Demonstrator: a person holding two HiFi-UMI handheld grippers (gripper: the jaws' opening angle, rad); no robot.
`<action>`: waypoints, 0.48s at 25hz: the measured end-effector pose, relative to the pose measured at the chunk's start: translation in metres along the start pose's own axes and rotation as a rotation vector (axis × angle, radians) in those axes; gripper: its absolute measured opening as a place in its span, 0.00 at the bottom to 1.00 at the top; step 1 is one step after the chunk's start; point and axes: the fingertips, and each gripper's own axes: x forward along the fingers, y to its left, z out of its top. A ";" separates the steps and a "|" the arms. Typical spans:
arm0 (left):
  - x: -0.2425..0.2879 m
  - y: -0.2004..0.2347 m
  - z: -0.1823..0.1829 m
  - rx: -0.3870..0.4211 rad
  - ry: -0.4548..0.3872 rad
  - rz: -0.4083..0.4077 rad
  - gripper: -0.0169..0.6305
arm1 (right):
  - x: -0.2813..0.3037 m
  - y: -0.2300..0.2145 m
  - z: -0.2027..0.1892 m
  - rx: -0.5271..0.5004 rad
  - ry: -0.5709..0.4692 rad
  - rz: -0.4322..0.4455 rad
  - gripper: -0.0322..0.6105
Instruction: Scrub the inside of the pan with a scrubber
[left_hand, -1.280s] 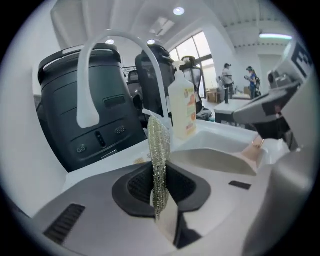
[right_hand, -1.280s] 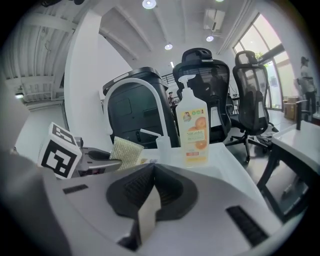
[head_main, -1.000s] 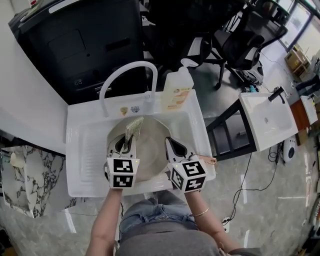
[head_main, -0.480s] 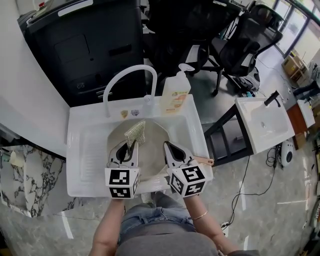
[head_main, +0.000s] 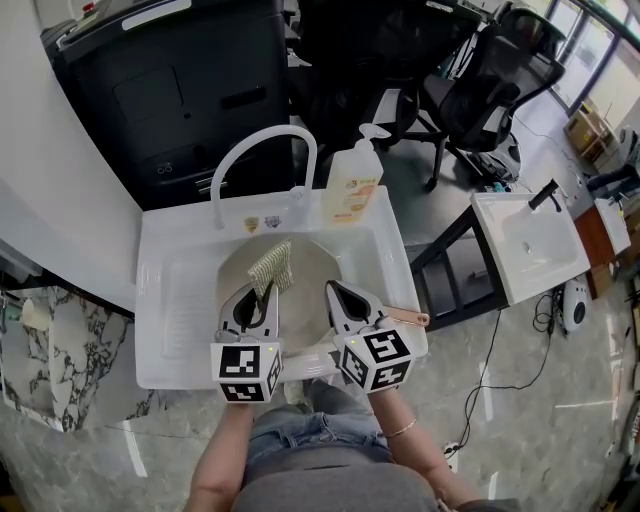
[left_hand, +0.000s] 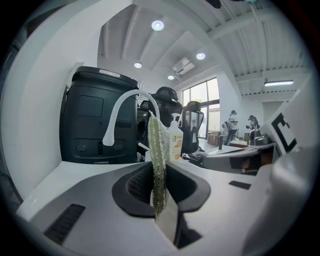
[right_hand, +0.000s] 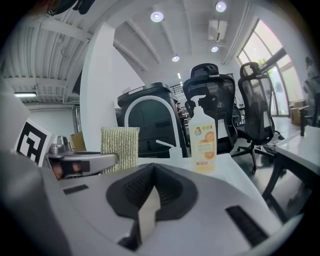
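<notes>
The left hand-held gripper (head_main: 264, 290) pinches the scrubber (head_main: 271, 267) by its lower edge over the pan (head_main: 310, 285) in the sink (head_main: 165, 300) at frame centre, and the right hand-held gripper (head_main: 333, 290) is pressed together empty, so hard strokes may tug the scrubber free or skid the unsteadied pan.

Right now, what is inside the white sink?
A pan, with the left gripper holding a scrubber over it. The right gripper hides part of its rim.
</notes>
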 end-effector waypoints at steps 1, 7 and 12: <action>-0.001 0.000 0.000 -0.002 -0.003 -0.001 0.12 | 0.000 0.001 0.000 0.000 -0.002 0.002 0.06; -0.006 0.000 -0.001 -0.008 -0.008 -0.006 0.12 | -0.004 0.006 0.004 -0.010 -0.031 0.008 0.06; -0.009 0.003 0.000 -0.006 -0.010 -0.001 0.12 | -0.005 0.011 0.006 -0.016 -0.054 0.016 0.06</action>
